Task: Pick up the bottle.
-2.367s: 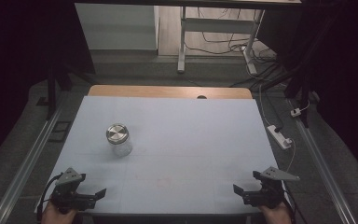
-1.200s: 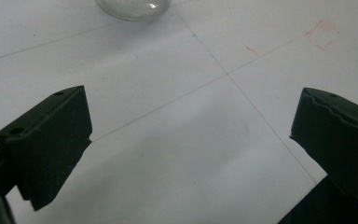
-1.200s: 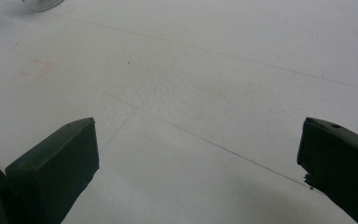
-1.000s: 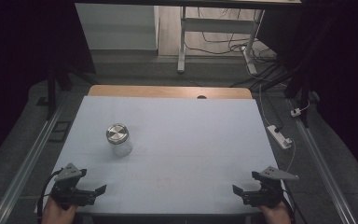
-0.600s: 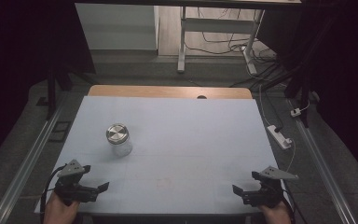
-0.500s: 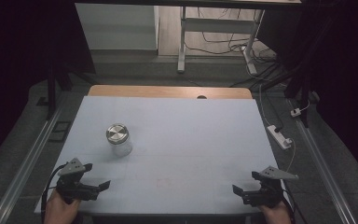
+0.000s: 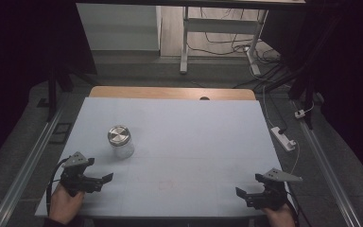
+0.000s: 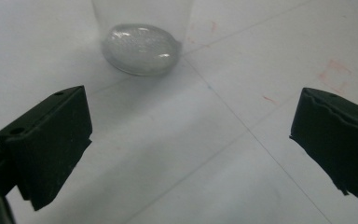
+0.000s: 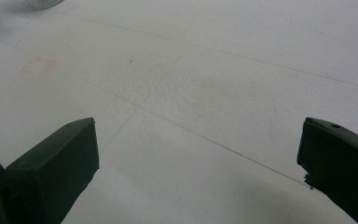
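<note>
White table (image 7: 194, 142) is spreading under everything. Glass jar (image 7: 120, 141) is standing upright left of centre, metal lid on, nothing showing inside (glass base (image 8: 140, 49) is looking clear). Your left gripper (image 7: 105, 178) is sitting closer to jar than earlier, jaws spread wide. Your right gripper (image 7: 240, 195) is waiting unmoved at near edge, jaws likewise apart.

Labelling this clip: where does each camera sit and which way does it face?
High view: above the person's side, facing forward and down on the table; hands, left gripper, right gripper.
Left gripper view: on the left gripper, facing the jar; open jaws.
Right gripper view: on the right gripper, facing the tabletop; open jaws.
Shared: jar, high and left.
</note>
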`<action>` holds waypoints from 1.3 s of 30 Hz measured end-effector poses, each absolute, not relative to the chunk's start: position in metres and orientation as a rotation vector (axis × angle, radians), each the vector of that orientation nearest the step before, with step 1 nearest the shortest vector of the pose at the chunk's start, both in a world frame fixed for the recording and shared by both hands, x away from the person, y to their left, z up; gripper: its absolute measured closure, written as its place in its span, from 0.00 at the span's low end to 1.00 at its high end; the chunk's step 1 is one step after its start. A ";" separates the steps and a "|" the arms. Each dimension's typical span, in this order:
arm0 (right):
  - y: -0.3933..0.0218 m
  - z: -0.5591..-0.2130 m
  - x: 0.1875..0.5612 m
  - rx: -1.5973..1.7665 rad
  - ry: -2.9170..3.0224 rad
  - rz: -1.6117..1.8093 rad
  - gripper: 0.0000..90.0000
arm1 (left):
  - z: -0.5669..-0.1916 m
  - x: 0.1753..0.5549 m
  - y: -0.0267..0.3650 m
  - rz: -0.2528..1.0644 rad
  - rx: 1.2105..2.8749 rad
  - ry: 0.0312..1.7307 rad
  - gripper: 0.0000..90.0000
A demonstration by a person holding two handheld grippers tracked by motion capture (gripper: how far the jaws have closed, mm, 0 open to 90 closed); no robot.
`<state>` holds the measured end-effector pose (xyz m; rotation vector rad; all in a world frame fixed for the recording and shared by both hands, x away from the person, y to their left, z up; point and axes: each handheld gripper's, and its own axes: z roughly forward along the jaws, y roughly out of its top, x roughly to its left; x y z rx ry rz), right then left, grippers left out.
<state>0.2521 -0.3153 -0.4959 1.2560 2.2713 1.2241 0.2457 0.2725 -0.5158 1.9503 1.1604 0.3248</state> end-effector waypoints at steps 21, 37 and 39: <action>-0.315 -0.496 0.253 1.256 2.279 1.221 0.00 | -0.516 0.286 0.270 0.390 1.966 1.221 0.00; -0.315 -0.496 0.253 1.266 2.284 1.221 0.00 | -0.516 0.322 0.256 0.396 1.986 1.171 0.00; -0.315 -0.496 0.253 1.266 2.284 1.222 0.00 | -0.517 0.328 0.252 0.395 1.998 1.159 0.00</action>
